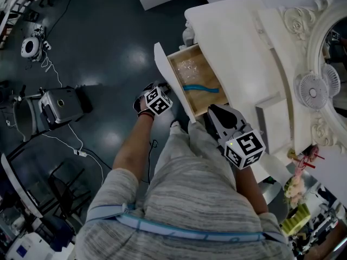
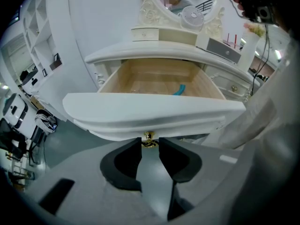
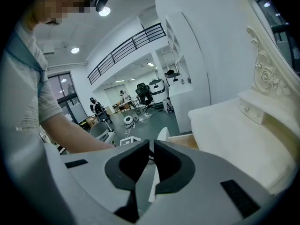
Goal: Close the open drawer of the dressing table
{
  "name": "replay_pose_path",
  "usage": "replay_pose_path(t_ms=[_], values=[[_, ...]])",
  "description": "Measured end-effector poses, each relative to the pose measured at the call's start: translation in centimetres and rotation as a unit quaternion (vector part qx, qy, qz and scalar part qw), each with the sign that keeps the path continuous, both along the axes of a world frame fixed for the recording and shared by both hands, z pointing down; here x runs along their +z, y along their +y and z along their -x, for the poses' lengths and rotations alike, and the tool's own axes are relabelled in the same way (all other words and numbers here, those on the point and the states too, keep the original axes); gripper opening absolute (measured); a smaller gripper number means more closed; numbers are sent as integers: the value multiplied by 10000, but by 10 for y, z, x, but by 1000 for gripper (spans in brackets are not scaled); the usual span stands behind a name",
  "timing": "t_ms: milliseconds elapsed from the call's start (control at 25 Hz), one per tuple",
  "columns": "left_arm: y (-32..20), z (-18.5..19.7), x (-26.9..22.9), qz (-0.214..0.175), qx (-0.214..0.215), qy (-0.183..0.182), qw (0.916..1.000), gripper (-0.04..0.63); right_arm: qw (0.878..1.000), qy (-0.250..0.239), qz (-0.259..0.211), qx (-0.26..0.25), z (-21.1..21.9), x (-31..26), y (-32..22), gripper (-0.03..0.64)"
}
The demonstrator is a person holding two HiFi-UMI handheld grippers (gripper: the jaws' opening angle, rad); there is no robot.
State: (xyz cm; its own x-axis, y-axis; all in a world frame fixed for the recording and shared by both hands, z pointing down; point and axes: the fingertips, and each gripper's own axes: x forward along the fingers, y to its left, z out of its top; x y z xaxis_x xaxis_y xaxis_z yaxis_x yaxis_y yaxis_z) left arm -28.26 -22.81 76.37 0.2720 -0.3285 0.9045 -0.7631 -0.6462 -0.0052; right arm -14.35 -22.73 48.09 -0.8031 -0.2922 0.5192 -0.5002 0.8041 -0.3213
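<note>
the drawer [image 2: 154, 110] of the dressing table [image 1: 238, 47] is pulled well out, its front panel hanging over the floor. inside i can see a blue thing [image 1: 200, 88] and some clear plastic wrap [image 1: 190, 68] lying flat on the wooden bottom.

the left hand-held gripper [image 2: 150, 142] is pinched on the small gold knob [image 2: 149, 137] in the middle of the drawer front, but only with the very tips of the pads. the right hand-held gripper [image 3: 152, 146] has its jaws all but together with nothing in them, hanging near the corner where the drawer meets the surface.

stuff i'd worry about:
- that knob is tiny and rounded, so a push that isn't straight along the drawer could let the tips slip off and scrape the white panel.
- pushing from one centre point at an angle might skew the drawer and jam it partway.
- the right one sits close to the gap that's about to shut, so it could get nipped or block the drawer.
- a hard shove could rattle the little fan [image 1: 312, 90] up top.
</note>
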Motion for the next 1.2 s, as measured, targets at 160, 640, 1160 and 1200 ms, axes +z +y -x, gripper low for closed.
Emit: replay_pose_path(t_ms=[160, 640, 1160, 1200], values=[[-13, -13, -1, -33, 48, 86, 9999, 126, 10000, 21, 5, 72, -6, 0, -4, 12], [-54, -54, -2, -78, 249, 304, 9992, 126, 9994, 69, 79, 328, -20, 7, -21, 12], [-99, -101, 0, -75, 462, 427, 9980, 126, 9983, 156, 137, 549, -35, 12, -40, 12], [-102, -104, 0, -78, 466, 446, 9979, 126, 9981, 162, 143, 570, -36, 12, -42, 12]])
